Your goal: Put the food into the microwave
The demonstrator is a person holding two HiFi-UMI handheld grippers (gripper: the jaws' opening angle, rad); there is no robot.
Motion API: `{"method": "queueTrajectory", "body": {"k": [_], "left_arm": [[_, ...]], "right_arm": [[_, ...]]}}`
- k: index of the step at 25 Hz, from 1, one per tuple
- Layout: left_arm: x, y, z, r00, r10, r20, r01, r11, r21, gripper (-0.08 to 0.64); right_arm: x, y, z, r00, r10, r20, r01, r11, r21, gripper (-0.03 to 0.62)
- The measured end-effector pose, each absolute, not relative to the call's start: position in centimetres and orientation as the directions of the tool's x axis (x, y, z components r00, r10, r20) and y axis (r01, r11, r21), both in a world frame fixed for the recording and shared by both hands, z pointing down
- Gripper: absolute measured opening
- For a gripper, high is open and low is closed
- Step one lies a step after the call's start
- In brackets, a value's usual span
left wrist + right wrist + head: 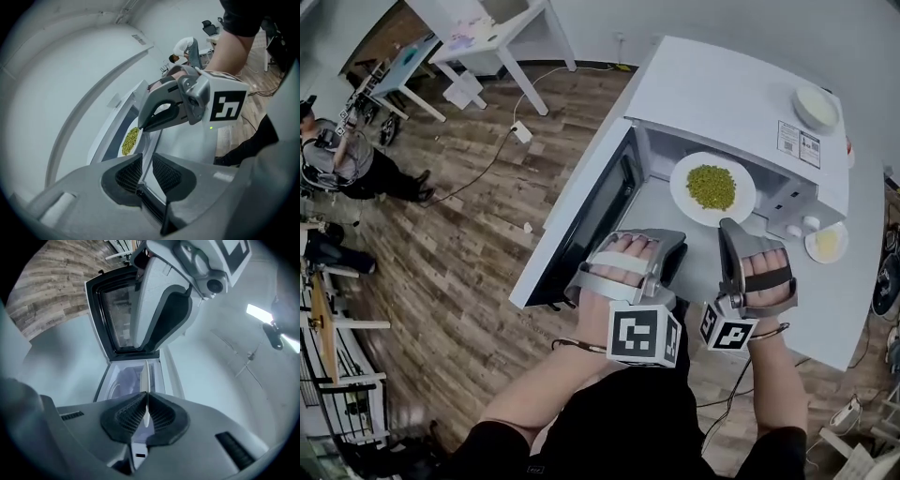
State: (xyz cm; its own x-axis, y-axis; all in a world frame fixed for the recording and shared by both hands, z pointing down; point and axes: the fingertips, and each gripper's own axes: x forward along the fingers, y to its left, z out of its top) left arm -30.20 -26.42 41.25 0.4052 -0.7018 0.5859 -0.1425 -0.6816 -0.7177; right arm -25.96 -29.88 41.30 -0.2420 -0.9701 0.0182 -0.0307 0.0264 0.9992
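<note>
Forearms (581, 375) are seen nearest in the head view, at 6 o'clock, with the marker cubes (644, 336) just above them. The right tongs (727, 226) are closed on the near rim of a white plate (682, 184) heaped with green food (711, 187). The plate is held at the mouth of the white microwave (712, 94), whose door (595, 216) is swung out toward 9 o'clock. The left tongs (675, 246) are placed just beside the plate, at its 7 o'clock. A printed label (798, 143) is stuck on the microwave's top at 2 o'clock; its print cannot be read. The microwave is carried by a white worktop (853, 309); a wood-plank floor (459, 234) and white tables (502, 33) are seen toward 11 o'clock.

Through the left gripper view, the jaws are shown a narrow gap apart, with nothing seen pinched; the food lies at their 11 o'clock.

Through the right gripper view, the plate's rim is seen edge-on, clamped between the pads, with the open cavity at 12 o'clock.
</note>
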Motion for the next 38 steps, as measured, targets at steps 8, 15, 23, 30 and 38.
{"method": "queueTrajectory", "body": {"k": [8,15,23,30,38], "left_arm": [[-29.5,-29.1,44.6,0.417,-0.680,0.603,-0.205,-0.716,-0.667,0.072],[-29.2,-30.7,46.4,0.400,-0.661,0.635,-0.210,-0.740,-0.639,0.072],[-28.5,-31.8,47.0,0.426,-0.629,0.650,-0.227,-0.770,-0.596,0.072],[-28.9,-32.6,47.1,0.415,-0.603,0.681,-0.223,-0.793,-0.566,0.072],[-28.1,-32.1,47.1,0.435,-0.550,0.713,-0.206,-0.832,-0.516,0.072]], "right_arm": [[-24.9,-33.1,46.0,-0.219,-0.975,0.034,-0.013,0.038,0.999,0.023],[-24.8,-35.9,49.0,-0.201,-0.977,0.073,-0.066,0.088,0.994,0.025],[-24.3,-38.4,51.4,-0.177,-0.973,0.145,-0.089,0.162,0.983,0.025],[-24.3,-41.0,52.5,-0.140,-0.957,0.255,-0.125,0.272,0.954,0.021],[-24.4,-43.5,53.3,-0.121,-0.906,0.406,-0.155,0.422,0.893,0.021]]}}
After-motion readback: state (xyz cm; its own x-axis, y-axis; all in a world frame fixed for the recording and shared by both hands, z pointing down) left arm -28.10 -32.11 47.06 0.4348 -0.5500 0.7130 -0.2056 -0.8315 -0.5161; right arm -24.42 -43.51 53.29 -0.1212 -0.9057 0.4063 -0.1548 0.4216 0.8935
